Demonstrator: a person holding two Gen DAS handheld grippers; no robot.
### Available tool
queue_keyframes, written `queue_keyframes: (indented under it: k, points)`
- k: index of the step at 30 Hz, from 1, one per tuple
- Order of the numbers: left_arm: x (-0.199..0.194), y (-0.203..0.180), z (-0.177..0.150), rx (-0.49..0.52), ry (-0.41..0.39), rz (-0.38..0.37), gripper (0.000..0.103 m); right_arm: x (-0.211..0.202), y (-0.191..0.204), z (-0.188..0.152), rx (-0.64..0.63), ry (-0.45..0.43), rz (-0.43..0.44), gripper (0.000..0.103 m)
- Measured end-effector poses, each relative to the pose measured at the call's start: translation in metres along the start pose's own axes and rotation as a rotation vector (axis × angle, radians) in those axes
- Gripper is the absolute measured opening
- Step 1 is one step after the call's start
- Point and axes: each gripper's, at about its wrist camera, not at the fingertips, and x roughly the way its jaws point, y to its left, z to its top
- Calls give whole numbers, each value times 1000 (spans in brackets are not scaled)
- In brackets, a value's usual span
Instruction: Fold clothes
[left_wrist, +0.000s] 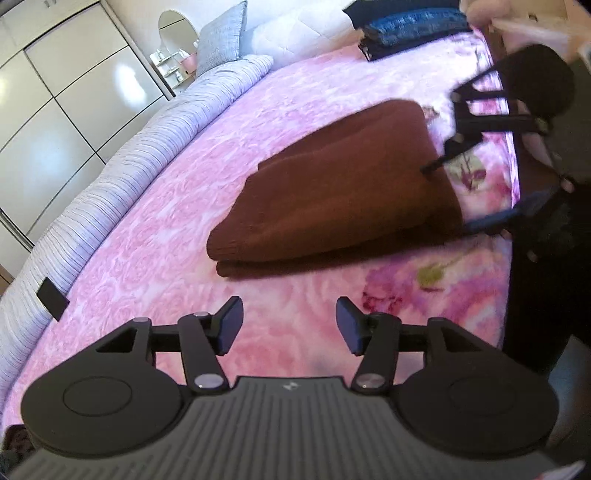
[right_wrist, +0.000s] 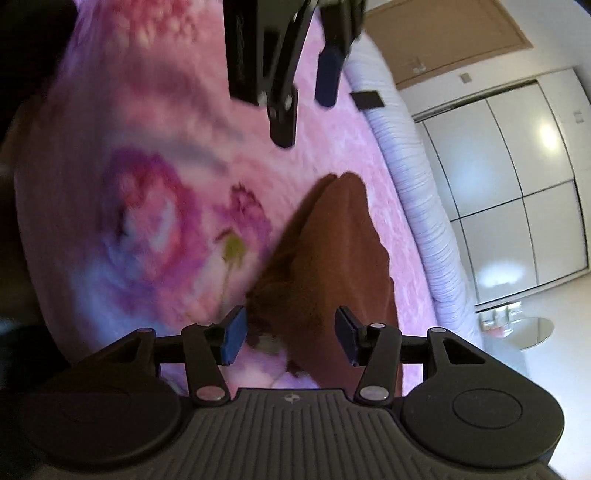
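While the brown garment lies folded in layers on the pink blanket, its long axis running away from the released left gripper, the right gripper, jaws spread and empty, hangs nearer, over its end.

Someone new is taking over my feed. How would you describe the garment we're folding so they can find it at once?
Start from the pink floral blanket covering the bed. Near its middle lies the brown garment, folded into a thick flat stack, with the right gripper at its edge, jaws open. The other folded clothes, by the pillows, are dark blue; this is the only brown piece.
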Motion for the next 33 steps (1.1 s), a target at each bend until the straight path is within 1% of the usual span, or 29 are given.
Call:
queue_keyframes:
  k: [1, 2, 3, 4, 5, 6, 7, 11, 13, 14, 15, 16, 19, 21, 22, 23, 24, 25, 28, 29, 31, 33]
  points:
    - [3, -3, 0, 30, 3, 12, 60, 3, 7, 3, -38, 12, -6, 47]
    - [8, -6, 0, 63, 4, 23, 66, 8, 11, 6, -68, 21, -9, 44]
    - [12, -9, 0, 94, 5, 34, 70, 14, 9, 10, -75, 21, -5, 43]
    - [17, -11, 0, 128, 5, 46, 72, 18, 9, 10, -76, 18, -1, 38]
    - [23, -14, -1, 171, 1, 63, 77, 19, 8, 10, -63, 14, 10, 33]
    - [28, -18, -1, 217, -5, 81, 81, 17, 4, 8, -34, 4, 24, 31]
    - [33, -22, -1, 266, -15, 98, 82, 13, -4, 4, 1, -11, 34, 28]
    - [56, -41, 5, 484, -84, 148, 86, -15, -37, -21, 94, -71, 40, 22]
    - [69, -52, 7, 592, -124, 160, 87, -29, -51, -37, 123, -79, 43, 21]
    - [75, -55, 8, 633, -142, 167, 87, -33, -52, -44, 116, -73, 39, 19]
    - [80, -57, 10, 655, -155, 166, 87, -38, -53, -51, 108, -68, 36, 16]
    - [85, -57, 12, 672, -165, 161, 87, -42, -54, -57, 101, -62, 33, 0]
    - [95, -45, 20, 652, -156, 121, 87, -49, -54, -73, 125, -25, 31, 0]
    - [98, -35, 24, 608, -142, 90, 87, -54, -47, -70, 148, -32, 26, 0]
    - [99, -31, 24, 592, -139, 83, 87, -56, -44, -68, 160, -35, 24, 3]
    - [98, -28, 24, 575, -136, 77, 87, -59, -40, -67, 172, -39, 22, 22]
    - [97, -23, 24, 551, -132, 70, 87, -59, -36, -64, 171, -42, 18, 31]
    - [96, -19, 24, 530, -128, 65, 87, -56, -29, -58, 141, -44, 10, 43]
    - [87, -12, 21, 489, -120, 71, 87, -48, -8, -41, 50, -50, -13, 45]
    - [83, -10, 20, 476, -120, 72, 87, -45, -1, -35, 19, -52, -21, 47]
    - [77, -7, 18, 459, -123, 71, 87, -39, 13, -24, -41, -56, -37, 47]
    - [73, -8, 16, 462, -135, 67, 87, -27, 24, -16, -120, -28, -76, 47]
